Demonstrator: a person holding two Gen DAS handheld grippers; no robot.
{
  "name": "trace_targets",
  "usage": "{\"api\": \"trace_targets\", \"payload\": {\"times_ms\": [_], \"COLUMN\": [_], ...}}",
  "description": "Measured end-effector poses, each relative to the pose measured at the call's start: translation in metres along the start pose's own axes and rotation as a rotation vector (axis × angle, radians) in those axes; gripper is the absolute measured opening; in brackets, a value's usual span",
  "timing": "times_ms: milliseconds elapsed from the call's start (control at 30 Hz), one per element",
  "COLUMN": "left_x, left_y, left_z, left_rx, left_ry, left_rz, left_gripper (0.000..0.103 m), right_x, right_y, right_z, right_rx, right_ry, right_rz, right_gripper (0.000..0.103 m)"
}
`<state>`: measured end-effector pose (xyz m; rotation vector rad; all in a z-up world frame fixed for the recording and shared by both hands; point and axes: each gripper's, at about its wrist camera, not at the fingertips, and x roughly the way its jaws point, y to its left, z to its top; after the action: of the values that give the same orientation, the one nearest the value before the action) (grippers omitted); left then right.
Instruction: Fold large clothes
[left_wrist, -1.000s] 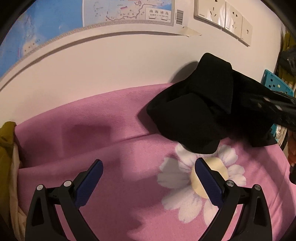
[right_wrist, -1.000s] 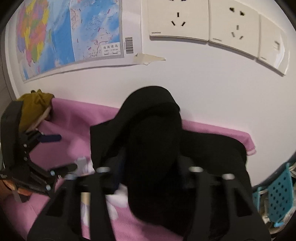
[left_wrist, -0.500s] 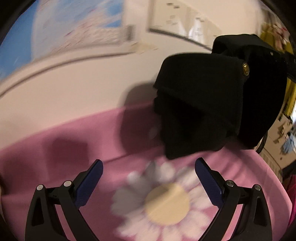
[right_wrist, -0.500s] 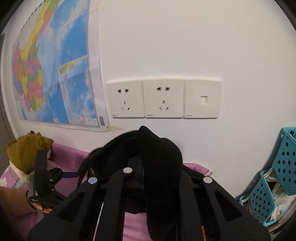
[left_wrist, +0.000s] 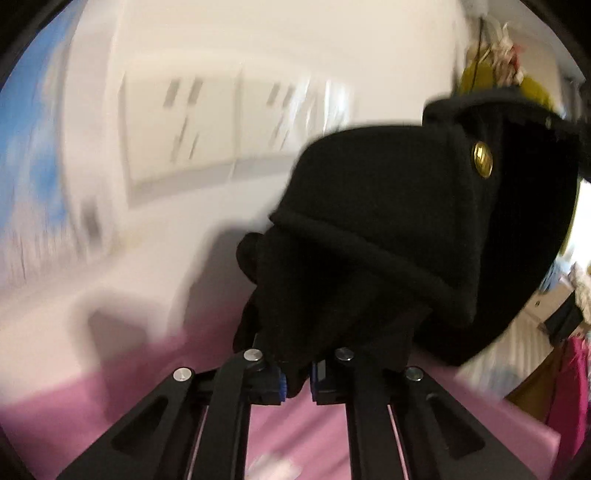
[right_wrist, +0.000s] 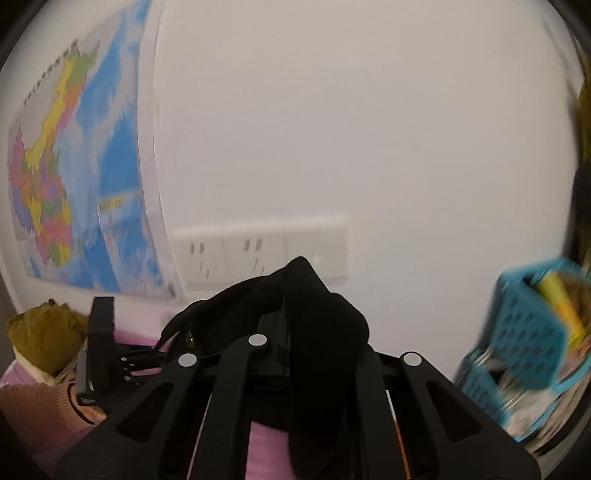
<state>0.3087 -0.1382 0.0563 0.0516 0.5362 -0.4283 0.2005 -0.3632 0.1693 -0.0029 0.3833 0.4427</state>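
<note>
A black garment (left_wrist: 388, 236) with a gold button (left_wrist: 482, 159) hangs in the air above the pink cloth (left_wrist: 110, 384). My left gripper (left_wrist: 295, 380) is shut on a fold of its lower edge. In the right wrist view the same black garment (right_wrist: 314, 325) drapes over my right gripper (right_wrist: 295, 365), which is shut on it. The left gripper (right_wrist: 107, 362) and the hand holding it show at the lower left of that view.
A white wall with a row of sockets (right_wrist: 258, 254) and a coloured map (right_wrist: 74, 177) stands close behind. A blue basket (right_wrist: 532, 332) with items is at the right. An olive garment (right_wrist: 44, 336) lies at the left edge of the pink cloth.
The right gripper has lifted the black garment off the pink cloth. The left gripper, open a second ago, has moved up to the garment and shut on it.
</note>
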Motion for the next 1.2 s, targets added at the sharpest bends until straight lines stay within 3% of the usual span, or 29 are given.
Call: {"api": "trace_targets", "payload": {"times_ms": [100, 233, 333, 400, 500, 533, 600, 667, 733, 833, 1000, 1033, 1100, 1200], "left_x": [-0.023, -0.061, -0.118, -0.158, -0.232, -0.265, -0.301, -0.368, -0.421, -0.456, -0.497, -0.497, -0.499, -0.46], "left_y": [-0.022, -0.044, -0.062, -0.069, -0.091, -0.102, -0.108, -0.114, -0.107, -0.108, -0.117, -0.119, -0.118, -0.081], "left_z": [0.046, 0.104, 0.129, 0.138, 0.14, 0.135, 0.127, 0.104, 0.08, 0.058, 0.023, 0.017, 0.0, -0.012], "left_rx": [0.031, -0.008, 0.006, 0.02, 0.063, 0.1, 0.124, 0.177, 0.201, 0.227, 0.322, 0.342, 0.348, 0.278], "left_ry": [-0.091, -0.2, -0.329, -0.423, -0.55, -0.604, -0.658, -0.694, -0.684, -0.642, -0.606, -0.582, -0.545, -0.441], "left_rz": [-0.011, -0.065, -0.067, -0.061, 0.005, 0.053, 0.092, 0.174, 0.253, 0.323, 0.533, 0.575, 0.589, 0.62], "left_gripper": [0.007, 0.007, 0.007, 0.007, 0.008, 0.008, 0.009, 0.01, 0.011, 0.011, 0.012, 0.012, 0.014, 0.018], "right_x": [-0.049, -0.107, -0.162, -0.196, -0.243, -0.258, -0.284, -0.305, -0.32, -0.336, -0.352, -0.348, -0.318, -0.251], "right_y": [-0.003, 0.01, 0.028, 0.042, 0.06, 0.064, 0.073, 0.08, 0.091, 0.109, 0.133, 0.137, 0.14, 0.144], "right_z": [0.045, 0.091, 0.118, 0.128, 0.131, 0.128, 0.122, 0.112, 0.098, 0.08, 0.059, 0.056, 0.05, 0.037], "right_rx": [-0.036, -0.118, -0.186, -0.225, -0.243, -0.248, -0.247, -0.23, -0.225, -0.228, -0.219, -0.219, -0.2, -0.149], "right_ry": [-0.106, -0.188, -0.285, -0.342, -0.408, -0.425, -0.445, -0.465, -0.477, -0.469, -0.487, -0.479, -0.417, -0.274], "right_rz": [-0.052, -0.105, -0.128, -0.128, -0.099, -0.087, -0.048, 0.024, 0.094, 0.183, 0.34, 0.354, 0.393, 0.464], "right_gripper": [0.006, 0.005, 0.005, 0.005, 0.005, 0.005, 0.005, 0.005, 0.005, 0.005, 0.006, 0.006, 0.006, 0.006]}}
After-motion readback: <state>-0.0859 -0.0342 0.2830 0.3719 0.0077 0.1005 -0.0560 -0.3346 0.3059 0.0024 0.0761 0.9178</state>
